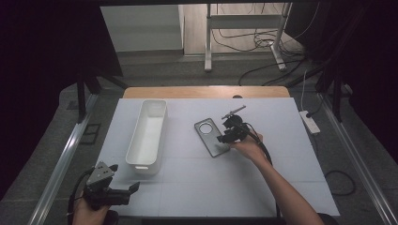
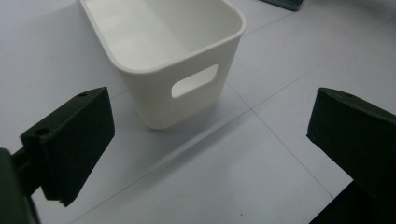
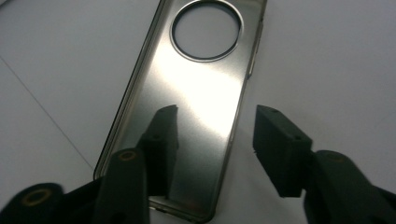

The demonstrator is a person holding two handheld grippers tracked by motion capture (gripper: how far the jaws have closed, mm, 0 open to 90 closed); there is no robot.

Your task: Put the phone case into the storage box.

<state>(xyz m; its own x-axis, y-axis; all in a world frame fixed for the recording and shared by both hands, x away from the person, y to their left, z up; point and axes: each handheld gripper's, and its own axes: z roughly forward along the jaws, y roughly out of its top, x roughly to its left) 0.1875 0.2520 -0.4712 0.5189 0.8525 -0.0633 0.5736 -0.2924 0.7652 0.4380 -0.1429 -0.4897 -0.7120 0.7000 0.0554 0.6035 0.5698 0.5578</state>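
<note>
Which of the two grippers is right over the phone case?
The right gripper, with jaws open astride one long edge of the phone case. The left gripper is at the table's near left corner, by the white bin.

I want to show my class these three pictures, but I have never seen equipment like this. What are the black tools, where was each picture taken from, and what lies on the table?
No robot arm is here: a person holds a hand-held grasping tool in each hand. The high view looks down on the white table from above the person's side. The other two pictures come from small cameras riding on each tool, looking along its two black jaws.

On the table stand a long white bin with a handle slot, seen close up in the left gripper view, and a flat phone case with a round camera hole, seen close up in the right gripper view.

The left tool hovers open near the bin's near end, holding nothing. The right tool is open with one jaw over the case and the other beside its edge; it has not closed on it.
</note>
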